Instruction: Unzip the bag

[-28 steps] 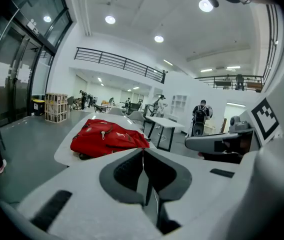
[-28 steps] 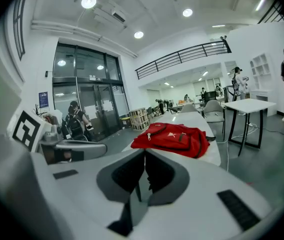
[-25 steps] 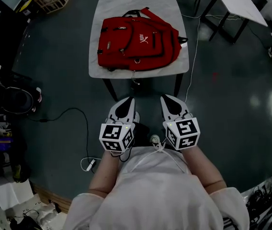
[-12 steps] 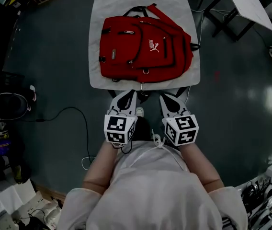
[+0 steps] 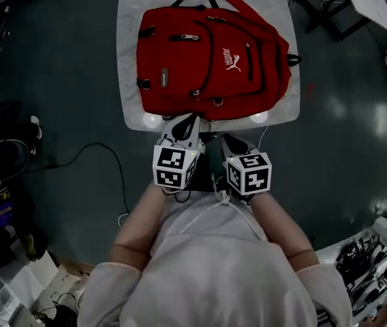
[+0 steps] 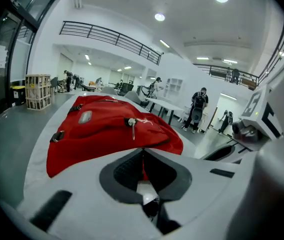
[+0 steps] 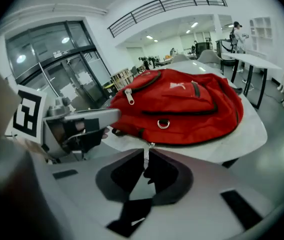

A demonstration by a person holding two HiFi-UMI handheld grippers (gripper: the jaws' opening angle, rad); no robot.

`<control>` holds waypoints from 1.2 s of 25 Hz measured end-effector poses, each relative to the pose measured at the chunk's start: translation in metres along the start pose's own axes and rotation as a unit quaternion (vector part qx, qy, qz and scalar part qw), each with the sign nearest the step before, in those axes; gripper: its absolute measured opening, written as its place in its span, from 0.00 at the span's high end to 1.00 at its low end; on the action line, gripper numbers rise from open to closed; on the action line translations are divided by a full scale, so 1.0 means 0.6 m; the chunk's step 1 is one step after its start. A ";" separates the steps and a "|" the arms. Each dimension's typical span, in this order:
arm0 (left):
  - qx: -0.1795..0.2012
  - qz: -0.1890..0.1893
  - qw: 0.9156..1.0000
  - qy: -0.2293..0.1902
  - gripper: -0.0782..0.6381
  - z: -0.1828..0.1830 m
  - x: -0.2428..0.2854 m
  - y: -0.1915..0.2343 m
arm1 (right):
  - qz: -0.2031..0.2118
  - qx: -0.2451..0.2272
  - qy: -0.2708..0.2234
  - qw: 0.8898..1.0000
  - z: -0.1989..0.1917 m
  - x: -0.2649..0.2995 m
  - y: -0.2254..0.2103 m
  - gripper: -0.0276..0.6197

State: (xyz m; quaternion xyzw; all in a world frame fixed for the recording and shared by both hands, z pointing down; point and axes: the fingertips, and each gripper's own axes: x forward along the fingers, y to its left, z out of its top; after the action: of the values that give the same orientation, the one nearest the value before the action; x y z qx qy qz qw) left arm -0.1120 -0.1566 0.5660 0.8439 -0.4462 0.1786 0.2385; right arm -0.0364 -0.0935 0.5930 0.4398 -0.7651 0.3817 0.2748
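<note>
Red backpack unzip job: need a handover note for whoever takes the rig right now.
Left tool: shut, empty, tips at the near edge of the red backpack; contact unclear.
Right tool: shut, empty, just short of the table edge.
Backpack: lies flat on the white table, front pockets up, straps at the far end.
Done: nothing. No pull is gripped, and the zips in view look closed.
Left: open one tool, take a pull such as the metal pull on the front, steady the backpack with the other tool, draw the zip open.
</note>
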 end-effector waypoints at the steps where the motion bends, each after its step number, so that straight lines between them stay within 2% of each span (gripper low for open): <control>1: 0.003 -0.003 1.000 0.005 0.86 -0.010 0.008 0.005 | -0.002 0.006 0.008 1.000 -0.006 0.012 -0.002 0.91; 6: 0.011 -0.013 0.999 0.027 0.86 -0.044 0.041 0.042 | -0.012 0.023 0.021 0.999 -0.011 0.067 -0.001 0.90; 8: 0.001 -0.013 0.999 0.034 0.86 -0.052 0.050 0.057 | -0.008 0.016 0.030 0.999 -0.011 0.090 0.005 0.77; 12: -0.013 -0.013 0.999 0.043 0.86 -0.071 0.065 0.068 | -0.025 0.000 0.055 0.998 -0.019 0.126 0.003 0.77; 16: -0.020 -0.007 0.998 0.055 0.86 -0.090 0.075 0.073 | -0.029 0.015 0.072 0.997 -0.025 0.143 0.002 0.77; 18: -0.011 -0.011 0.998 0.062 0.86 -0.092 0.082 0.075 | -0.035 0.013 0.083 0.996 -0.025 0.147 0.000 0.78; 21: 0.026 -0.024 0.996 0.081 0.86 -0.096 0.092 0.073 | -0.050 -0.017 0.096 0.994 -0.023 0.148 -0.011 0.88; 25: 0.046 -0.015 0.994 0.093 0.86 -0.110 0.095 0.073 | -0.032 -0.084 0.104 0.991 -0.027 0.151 -0.010 0.89; 30: 0.056 -0.006 0.994 0.092 0.86 -0.114 0.100 0.072 | 0.009 -0.096 0.122 0.988 -0.026 0.149 -0.012 0.91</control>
State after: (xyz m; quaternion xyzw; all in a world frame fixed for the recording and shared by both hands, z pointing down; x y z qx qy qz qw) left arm -0.1222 -0.1792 0.6637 0.8385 -0.4064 0.2791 0.2320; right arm -0.0703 -0.1243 0.6720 0.3549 -0.7626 0.3596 0.4040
